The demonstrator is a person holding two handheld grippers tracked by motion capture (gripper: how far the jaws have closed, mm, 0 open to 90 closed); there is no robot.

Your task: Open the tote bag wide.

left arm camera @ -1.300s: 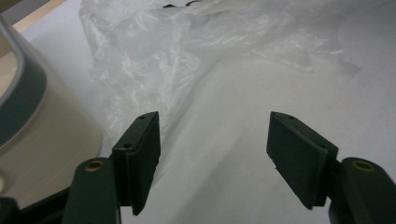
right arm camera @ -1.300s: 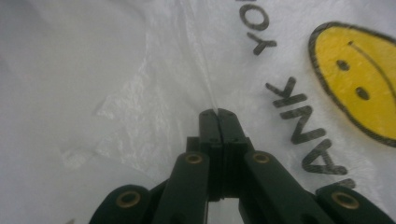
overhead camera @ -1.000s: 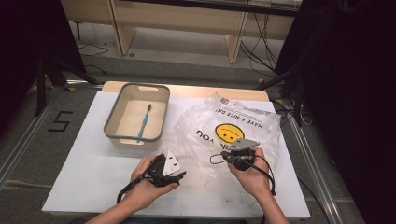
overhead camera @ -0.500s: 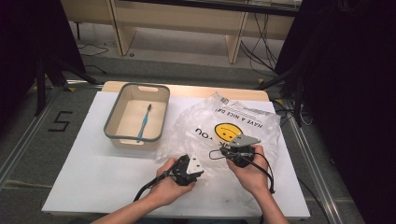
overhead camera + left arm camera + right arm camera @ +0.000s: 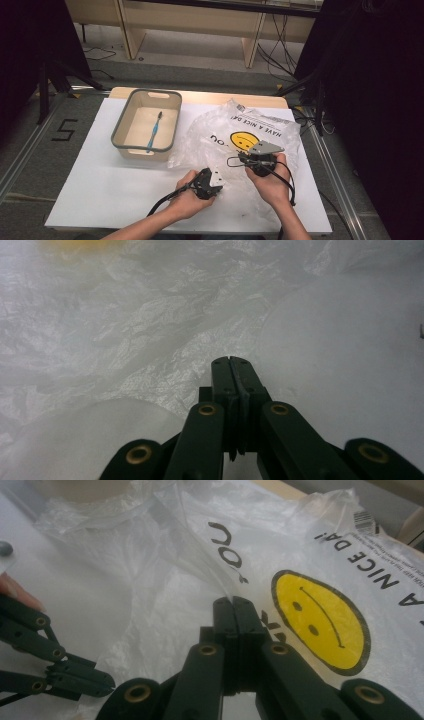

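High view: the white table [image 5: 100, 200] carries a crumpled clear plastic bag [image 5: 220, 135] with a yellow smiley face and black lettering, spread across its middle and right part, and a beige bin [image 5: 122, 131] with a grey rim just left of the bag, with a blue toothbrush [image 5: 154, 131] lying inside it. The bag's near edge lies under both grippers, which sit close together at the table's near side. The right gripper [image 5: 235, 161], over the bag just below the smiley face, has its jaws fully together; in the right gripper view a thin fold of the clear film [image 5: 210, 575] runs up from between the tips, so it is clamped on the bag [image 5: 150, 580], with the smiley print just right of the jaws. The left gripper [image 5: 220, 181] sits at the bag's near left edge, just beside the right one. Its jaws have just been closing and now stand together; in the left gripper view the wrinkled film [image 5: 125, 330] lies right at and beyond the tips, but the picture is hazy there and I cannot tell whether any film is caught between them. In the right gripper view the left gripper's black jaws [image 5: 100, 680] lie low on the film, closed, near the lower left.
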